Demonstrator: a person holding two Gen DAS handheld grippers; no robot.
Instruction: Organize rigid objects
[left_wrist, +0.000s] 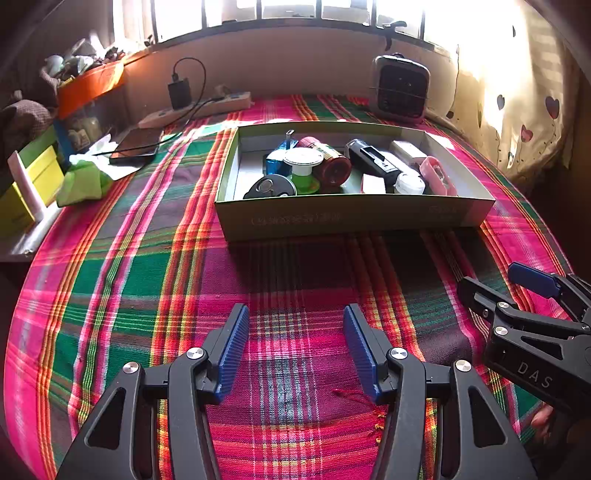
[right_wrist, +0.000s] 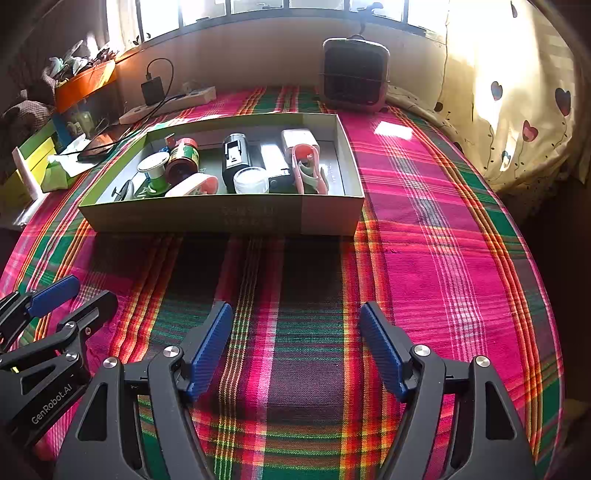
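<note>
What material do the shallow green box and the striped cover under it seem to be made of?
Green box: probably matte cardboard; its walls are thin and flat, with sharp folded corners and faint print. Striped cover: woven cloth, likely cotton; thread lines and small wrinkles show.

cloth – pink/green plaid | box – olive | tool pads – blue

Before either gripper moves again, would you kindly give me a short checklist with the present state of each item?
1. Left gripper open and empty: ok.
2. Right gripper open and empty: ok.
3. Plaid cloth in front of the box bare of loose objects: ok.
4. Objects such as the black device lie inside the green box: ok.
5. Free space at the box's right end: ok.
6. Objects packed stably: cannot tell.
</note>
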